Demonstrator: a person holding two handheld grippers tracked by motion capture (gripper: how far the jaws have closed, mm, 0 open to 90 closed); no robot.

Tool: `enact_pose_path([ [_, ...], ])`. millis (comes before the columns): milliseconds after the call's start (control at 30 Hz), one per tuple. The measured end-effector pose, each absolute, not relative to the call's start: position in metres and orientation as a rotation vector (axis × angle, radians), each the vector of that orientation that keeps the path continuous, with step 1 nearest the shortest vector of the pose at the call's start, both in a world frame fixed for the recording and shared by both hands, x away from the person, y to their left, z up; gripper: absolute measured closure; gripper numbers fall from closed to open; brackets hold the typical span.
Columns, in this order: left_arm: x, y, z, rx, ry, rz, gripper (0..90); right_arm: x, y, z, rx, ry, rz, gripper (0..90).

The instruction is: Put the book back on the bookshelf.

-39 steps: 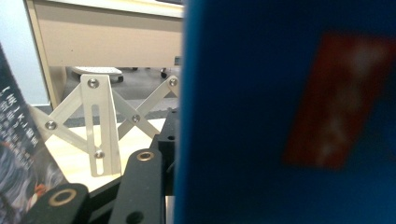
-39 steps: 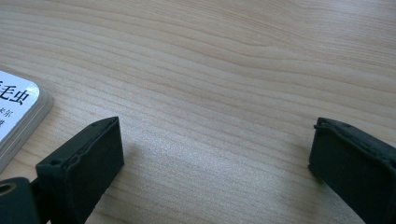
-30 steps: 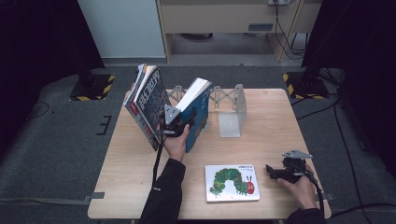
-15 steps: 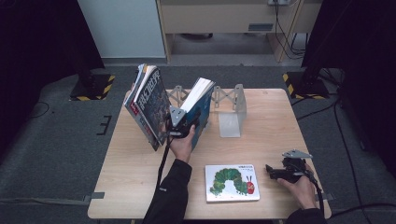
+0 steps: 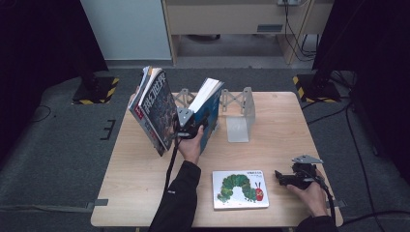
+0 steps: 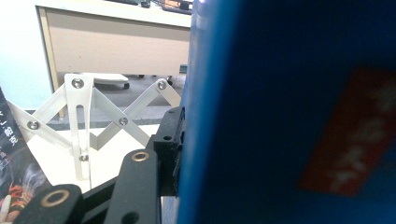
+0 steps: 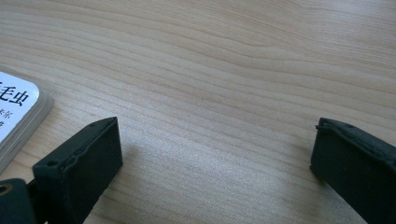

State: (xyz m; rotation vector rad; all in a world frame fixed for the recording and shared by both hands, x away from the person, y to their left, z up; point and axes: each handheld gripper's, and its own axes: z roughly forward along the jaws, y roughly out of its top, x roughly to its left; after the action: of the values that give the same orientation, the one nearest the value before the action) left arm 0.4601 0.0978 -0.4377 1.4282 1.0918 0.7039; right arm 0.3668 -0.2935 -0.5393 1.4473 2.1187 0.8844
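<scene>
My left gripper (image 5: 192, 126) is shut on a blue book (image 5: 209, 107), which stands tilted on the table between a leaning stack of dark-covered books (image 5: 155, 112) and a white bookend (image 5: 239, 115). In the left gripper view the blue book (image 6: 289, 112) hides one jaw, and the other jaw's pad presses its cover at the left gripper (image 6: 187, 140). My right gripper (image 5: 282, 177) rests low near the table's front right, open with nothing between its fingers. Its jaws stand wide over bare wood in the right gripper view (image 7: 215, 149).
A picture book with a green caterpillar (image 5: 240, 189) lies flat near the front edge, left of the right gripper; its corner (image 7: 16, 116) is close to one jaw. A white scissor-type expanding rack (image 6: 79, 112) runs behind the standing books. The wooden table (image 5: 290, 125) is bare at the right.
The left gripper and the blue book have shifted slightly to the right, away from the dark stack. The right gripper has stayed where it was.
</scene>
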Motion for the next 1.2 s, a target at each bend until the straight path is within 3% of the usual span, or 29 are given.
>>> enact_pose_path([
  [367,0.446,0.111,-0.450,1.449,1.068,0.658,51.0,0.367,-0.294,-0.539,1.447,2.119,0.885,2.4],
  [567,0.441,0.116,-0.454,1.446,1.068,0.653,55.7,0.367,-0.293,-0.539,1.445,2.119,0.883,2.2],
  [1200,0.452,0.107,-0.452,1.405,1.134,0.661,56.7,0.369,-0.292,-0.540,1.437,2.122,0.885,1.9],
])
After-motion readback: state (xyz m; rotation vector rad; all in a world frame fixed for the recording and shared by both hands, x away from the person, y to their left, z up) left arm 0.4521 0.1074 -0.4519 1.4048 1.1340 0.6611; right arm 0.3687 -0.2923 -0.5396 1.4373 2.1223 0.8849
